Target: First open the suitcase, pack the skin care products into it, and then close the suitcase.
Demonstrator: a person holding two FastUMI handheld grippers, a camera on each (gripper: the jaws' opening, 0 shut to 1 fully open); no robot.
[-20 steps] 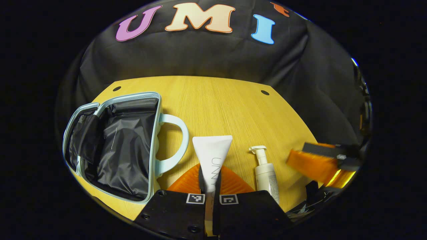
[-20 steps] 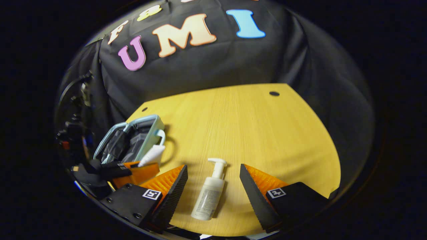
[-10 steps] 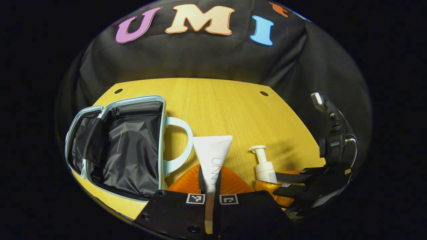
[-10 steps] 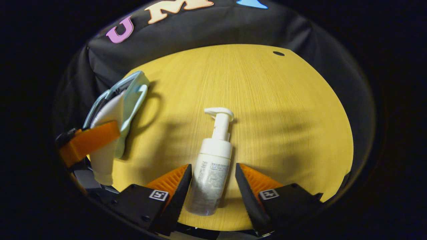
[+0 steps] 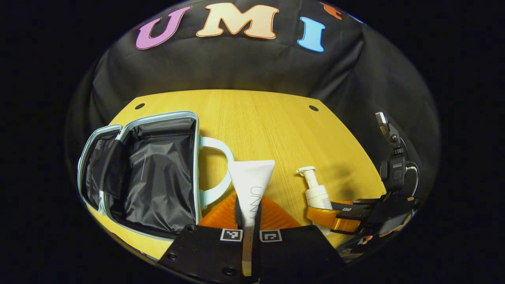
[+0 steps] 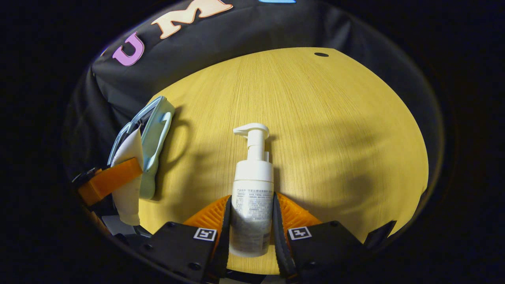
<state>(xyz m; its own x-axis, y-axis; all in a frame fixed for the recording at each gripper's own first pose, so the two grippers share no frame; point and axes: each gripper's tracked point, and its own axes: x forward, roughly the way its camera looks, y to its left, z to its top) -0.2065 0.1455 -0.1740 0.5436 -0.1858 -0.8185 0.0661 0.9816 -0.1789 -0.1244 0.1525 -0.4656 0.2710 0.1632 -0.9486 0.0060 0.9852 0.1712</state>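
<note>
My left jaws clamp the white tube (image 5: pixel 251 181); my right jaws clamp the pump bottle (image 6: pixel 251 197) lying on the worktop (image 6: pixel 323 118), beside the open suitcase (image 5: pixel 146 173).

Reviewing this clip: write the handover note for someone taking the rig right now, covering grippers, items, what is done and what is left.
Left gripper: shut on the white tube, beside the suitcase.
Right gripper: shut on the pump bottle, which lies on the table.
Done: suitcase open, nothing in it yet.
Left: put tube and bottle in, then close the suitcase.
</note>
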